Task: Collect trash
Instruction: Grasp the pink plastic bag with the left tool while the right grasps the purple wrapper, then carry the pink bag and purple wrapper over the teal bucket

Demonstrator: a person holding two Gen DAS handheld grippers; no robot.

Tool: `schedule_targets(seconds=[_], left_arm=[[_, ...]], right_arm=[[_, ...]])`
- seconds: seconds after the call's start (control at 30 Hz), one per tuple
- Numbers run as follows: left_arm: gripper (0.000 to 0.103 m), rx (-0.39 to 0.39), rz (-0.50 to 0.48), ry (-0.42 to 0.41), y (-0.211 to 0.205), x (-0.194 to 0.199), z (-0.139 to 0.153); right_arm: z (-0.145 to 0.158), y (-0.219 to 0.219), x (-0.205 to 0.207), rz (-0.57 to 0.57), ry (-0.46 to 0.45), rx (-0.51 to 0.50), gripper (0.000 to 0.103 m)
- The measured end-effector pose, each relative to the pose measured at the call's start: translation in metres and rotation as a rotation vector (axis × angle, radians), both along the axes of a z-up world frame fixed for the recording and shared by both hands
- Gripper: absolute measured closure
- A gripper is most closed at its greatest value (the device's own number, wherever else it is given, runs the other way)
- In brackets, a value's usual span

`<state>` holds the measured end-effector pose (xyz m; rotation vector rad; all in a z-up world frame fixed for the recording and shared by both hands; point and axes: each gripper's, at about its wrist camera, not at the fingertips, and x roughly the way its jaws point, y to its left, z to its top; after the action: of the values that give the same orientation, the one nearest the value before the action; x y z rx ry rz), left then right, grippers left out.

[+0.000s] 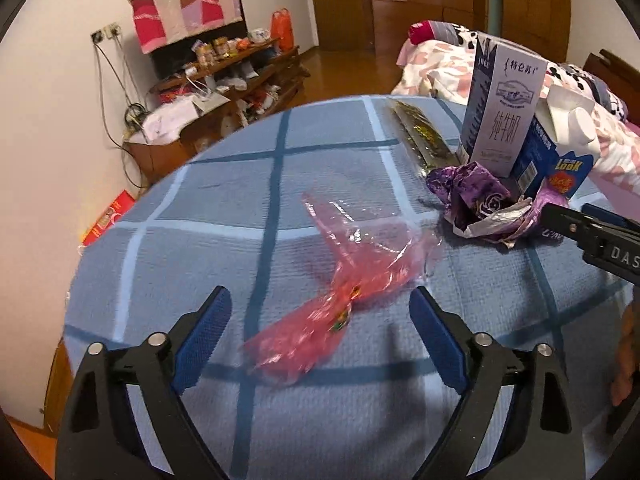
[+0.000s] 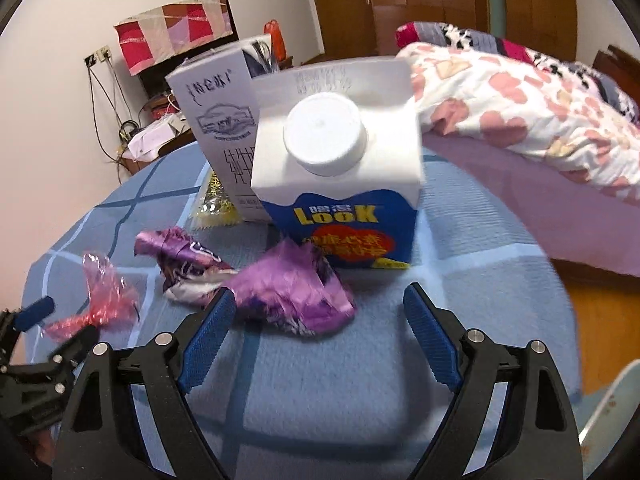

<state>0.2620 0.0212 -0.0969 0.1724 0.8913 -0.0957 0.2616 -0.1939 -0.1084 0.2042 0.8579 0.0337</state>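
Note:
A crumpled pink cellophane wrapper [image 1: 344, 300] lies on the blue checked tablecloth [image 1: 224, 208], between the tips of my open, empty left gripper [image 1: 320, 308]. It also shows in the right wrist view [image 2: 104, 296]. A purple foil wrapper [image 2: 292, 292] lies just ahead of my open, empty right gripper [image 2: 316, 304], touching its left finger. A second purple wrapper [image 2: 184, 264] lies beside it. Behind stand a blue-and-white "Look" carton [image 2: 352, 184] with a white cap and a taller white milk carton [image 2: 220, 120]. A gold wrapper [image 1: 424, 140] lies flat beyond.
The table is round; its edge drops off to the left and far side. A bed with a floral quilt [image 2: 520, 96] stands at the right. A cluttered wooden shelf [image 1: 224, 84] stands against the far wall. Wooden doors [image 1: 400, 0] are behind.

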Motion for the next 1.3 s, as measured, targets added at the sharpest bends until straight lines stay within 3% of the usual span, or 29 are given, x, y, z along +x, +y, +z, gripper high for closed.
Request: schedule_targets(seconds=[0.07,0.1,0.23,0.27,0.3,0.5,0.67,1.0,1.1,1.3], left_arm=[[0.032,-0.016,-0.008,0.024,0.001,0.006,-0.006],[0.037,-0.024,-0.013,0.041,0.001,0.007,-0.010],[0.051,-0.065,-0.012,0.061,0.003,0.006,-0.016],[0.061,-0.080,-0.011,0.064,0.004,0.005,-0.015],[0.063,-0.086,-0.009,0.066,0.004,0.004,-0.015],[0.070,-0.145,-0.006,0.057,0.004,-0.006,-0.009],[0.071,-0.143,0.005,0.004,0.009,-0.037,0.008],[0.071,-0.154,0.030,-0.025,0.016,-0.108,0.017],[0.071,-0.166,0.028,-0.021,0.020,-0.124,0.016],[0.071,-0.153,0.026,-0.029,0.029,-0.156,0.018]], right_arm=[[-0.004,0.003,0.006,0.024,0.012,0.008,0.023],[-0.005,0.006,0.008,0.050,0.010,0.016,0.035],[-0.004,0.013,0.008,0.100,0.007,0.029,0.052],[-0.003,0.014,0.007,0.107,0.006,0.028,0.057],[-0.002,0.016,0.006,0.109,0.007,0.026,0.065],[0.002,0.018,-0.013,0.115,0.021,0.037,0.083],[0.011,0.017,-0.042,0.084,0.011,0.079,0.097],[0.021,0.020,-0.113,0.064,-0.010,0.120,0.099],[0.018,0.025,-0.131,0.067,-0.015,0.080,0.099],[0.008,0.025,-0.161,0.064,0.002,0.098,0.098]])
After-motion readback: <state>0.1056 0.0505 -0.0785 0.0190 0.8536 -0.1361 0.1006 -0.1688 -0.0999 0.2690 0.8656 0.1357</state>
